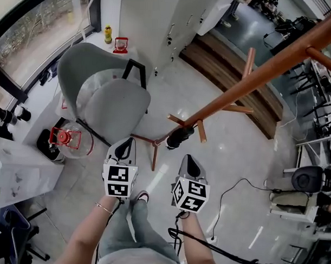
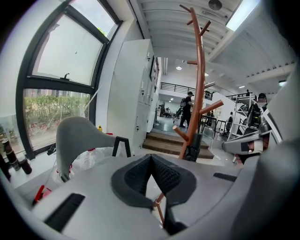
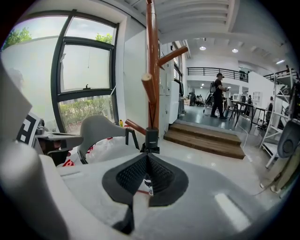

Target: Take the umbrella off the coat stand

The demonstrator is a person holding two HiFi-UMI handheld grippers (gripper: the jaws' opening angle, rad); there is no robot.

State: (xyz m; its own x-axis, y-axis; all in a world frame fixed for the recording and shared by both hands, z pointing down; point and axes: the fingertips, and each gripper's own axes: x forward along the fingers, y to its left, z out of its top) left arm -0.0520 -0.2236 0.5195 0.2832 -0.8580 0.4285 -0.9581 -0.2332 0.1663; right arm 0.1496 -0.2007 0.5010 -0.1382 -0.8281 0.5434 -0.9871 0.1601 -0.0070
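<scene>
Pale glossy floor (image 1: 229,158) fills most of the head view, with a tall dark-framed window (image 2: 61,93) on one side and a bank of white lockers (image 2: 138,98) next to it. Wooden steps (image 3: 206,136) lead up to a further hall where a few people stand, too far off to make out.

Across the head view the brown wooden coat stand (image 1: 254,77) runs as a long diagonal pole with short pegs branching off. A grey shell chair (image 1: 109,100) sits left of its foot, close to the window, and a clear plastic bag with something red in it (image 1: 65,137) lies by the chair.

Low on the pole, tight against the wood beside a peg, hangs the umbrella (image 1: 180,137) – black, folded short and compact. In the right gripper view it sits straight ahead, just past the jaw tips and against the pole; in the left gripper view it shows to the right of the jaws.

Both tools are held side by side above the person's legs, pointing towards the stand. The left gripper (image 1: 127,142) has its jaws closed tip to tip with nothing between the pads. The right gripper (image 1: 188,159) is the same – pads together, empty. Neither touches the umbrella or the stand.

A thin black cable (image 1: 228,196) trails over the floor to the right.
</scene>
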